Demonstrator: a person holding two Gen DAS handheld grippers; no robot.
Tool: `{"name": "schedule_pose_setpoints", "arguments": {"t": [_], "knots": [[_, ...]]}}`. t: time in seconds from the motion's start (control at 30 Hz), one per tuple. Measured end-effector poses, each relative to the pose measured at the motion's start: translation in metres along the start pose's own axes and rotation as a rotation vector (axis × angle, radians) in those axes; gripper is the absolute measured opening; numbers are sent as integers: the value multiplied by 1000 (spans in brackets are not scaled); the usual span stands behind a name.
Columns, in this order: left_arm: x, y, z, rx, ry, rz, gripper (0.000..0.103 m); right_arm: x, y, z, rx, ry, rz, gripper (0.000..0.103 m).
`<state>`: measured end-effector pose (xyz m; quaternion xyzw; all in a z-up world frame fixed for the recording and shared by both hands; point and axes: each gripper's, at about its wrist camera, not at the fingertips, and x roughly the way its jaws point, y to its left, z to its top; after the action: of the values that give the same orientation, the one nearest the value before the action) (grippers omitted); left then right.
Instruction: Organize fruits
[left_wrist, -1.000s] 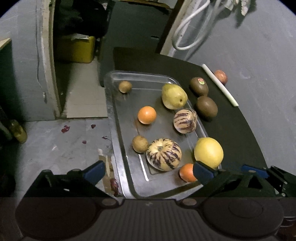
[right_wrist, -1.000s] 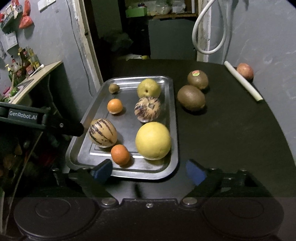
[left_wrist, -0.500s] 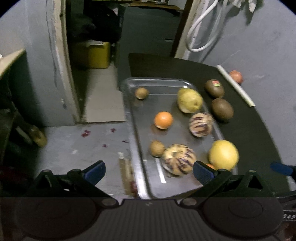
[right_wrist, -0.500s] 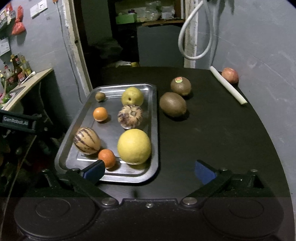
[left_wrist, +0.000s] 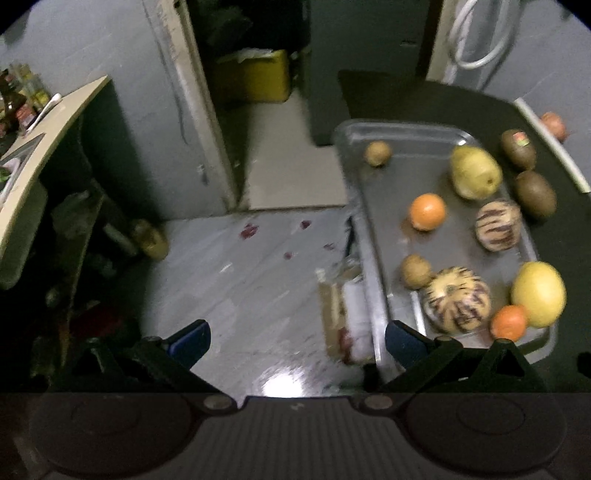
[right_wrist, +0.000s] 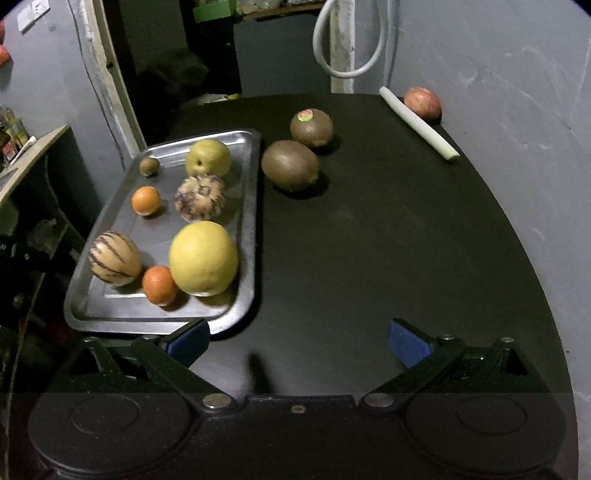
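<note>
Blue pads spread wide on the right hand-held gripper (right_wrist: 297, 341), released, nothing between them, pitched down over the dark counter (right_wrist: 388, 240) just past the steel tray's (right_wrist: 248, 236) near corner. The left hand-held gripper (left_wrist: 295, 338) also gapes empty, aimed steeply at the grey floor (left_wrist: 240, 266) off the counter's left edge, its right pad by the tray's near rim. Only the left view finds a second small brown fruit (left_wrist: 415, 271) behind the near striped melon (left_wrist: 456, 299). In the tray: a yellow citrus (right_wrist: 203, 258), two oranges (right_wrist: 159, 285), two striped melons, a pear (right_wrist: 207, 158) and a small brown fruit (right_wrist: 149, 166) at the far corner. Two kiwis (right_wrist: 290, 165) sit on the counter just beside the tray's right rim; a reddish fruit (right_wrist: 422, 102) rests at the far right edge behind a white stick (right_wrist: 419, 123).
</note>
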<state>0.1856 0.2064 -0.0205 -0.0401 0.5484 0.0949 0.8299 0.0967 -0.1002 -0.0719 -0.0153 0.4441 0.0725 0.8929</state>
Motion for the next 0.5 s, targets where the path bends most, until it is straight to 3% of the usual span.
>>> {"name": "schedule_pose_setpoints", "arguments": {"t": [0.5], "knots": [[1, -16, 12, 22, 49, 36, 102, 5, -37, 3, 68, -1, -27, 102]]}}
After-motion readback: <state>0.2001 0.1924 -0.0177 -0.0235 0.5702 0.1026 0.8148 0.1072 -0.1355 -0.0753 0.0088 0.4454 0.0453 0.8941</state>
